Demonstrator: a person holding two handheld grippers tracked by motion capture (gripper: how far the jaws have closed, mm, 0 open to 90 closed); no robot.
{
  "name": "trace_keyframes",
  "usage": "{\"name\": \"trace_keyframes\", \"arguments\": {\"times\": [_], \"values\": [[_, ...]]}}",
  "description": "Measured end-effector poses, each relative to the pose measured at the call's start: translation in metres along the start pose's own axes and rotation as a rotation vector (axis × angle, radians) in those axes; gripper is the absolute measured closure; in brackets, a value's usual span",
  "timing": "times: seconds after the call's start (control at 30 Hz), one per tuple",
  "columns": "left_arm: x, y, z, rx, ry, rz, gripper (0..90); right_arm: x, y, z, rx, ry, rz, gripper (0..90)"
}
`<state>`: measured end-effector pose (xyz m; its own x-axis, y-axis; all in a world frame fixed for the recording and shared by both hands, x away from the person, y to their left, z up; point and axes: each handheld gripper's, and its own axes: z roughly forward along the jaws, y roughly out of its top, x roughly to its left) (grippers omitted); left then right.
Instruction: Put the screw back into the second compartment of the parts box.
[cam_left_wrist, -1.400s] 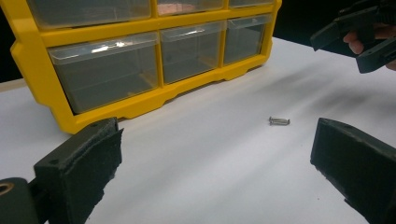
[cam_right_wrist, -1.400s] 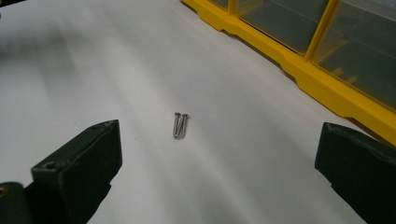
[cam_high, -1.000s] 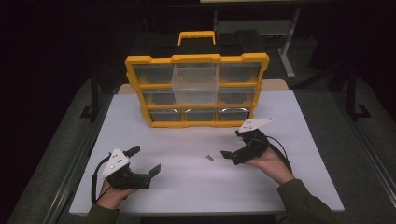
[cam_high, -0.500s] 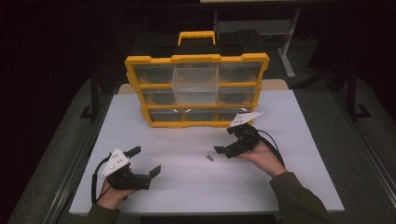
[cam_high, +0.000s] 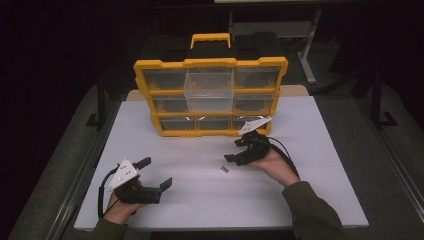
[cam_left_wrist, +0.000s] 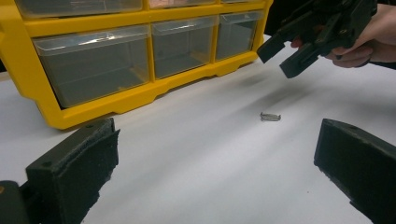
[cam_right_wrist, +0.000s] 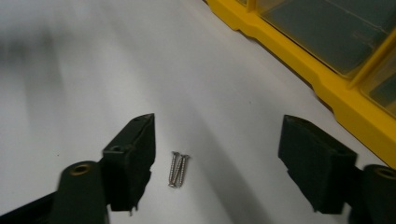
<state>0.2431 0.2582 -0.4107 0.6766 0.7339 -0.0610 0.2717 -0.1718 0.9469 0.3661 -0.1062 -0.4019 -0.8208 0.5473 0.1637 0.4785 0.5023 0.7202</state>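
Here, 2 screws (cam_right_wrist: 179, 170) tiny, cabinet (cam_right_wrist: 327, 65) cropped.

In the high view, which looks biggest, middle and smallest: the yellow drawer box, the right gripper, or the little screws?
1. Yellow drawer organizer: biggest by far.
2. Right gripper: middle-sized.
3. Screws: tiniest, just a speck on the white table.

The screws (cam_right_wrist: 178, 169) are showing as threaded silvery metal with a dull shine. The table top (cam_high: 200, 200) under them is looking white, smooth and matt. At the far side the organizer's frame (cam_high: 210, 63) is gleaming as glossy yellow plastic, its drawers (cam_left_wrist: 93, 63) as clear, slightly glaring plastic. The right gripper (cam_right_wrist: 217, 156) is wearing black, rough-textured matt pads (cam_right_wrist: 137, 158)
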Motion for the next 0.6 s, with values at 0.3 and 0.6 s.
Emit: {"name": "trace_keyframes", "arguments": {"times": [0.3,0.6], "values": [[0.0,0.0,0.0,-0.005,-0.006,0.0,0.0,0.001,0.002,0.009,0.034,0.016,-0.028,48.7],[0.0,0.0,0.0,-0.006,-0.008,-0.006,0.0,0.001,-0.002,0.024,0.095,0.047,-0.053,68.0]]}}
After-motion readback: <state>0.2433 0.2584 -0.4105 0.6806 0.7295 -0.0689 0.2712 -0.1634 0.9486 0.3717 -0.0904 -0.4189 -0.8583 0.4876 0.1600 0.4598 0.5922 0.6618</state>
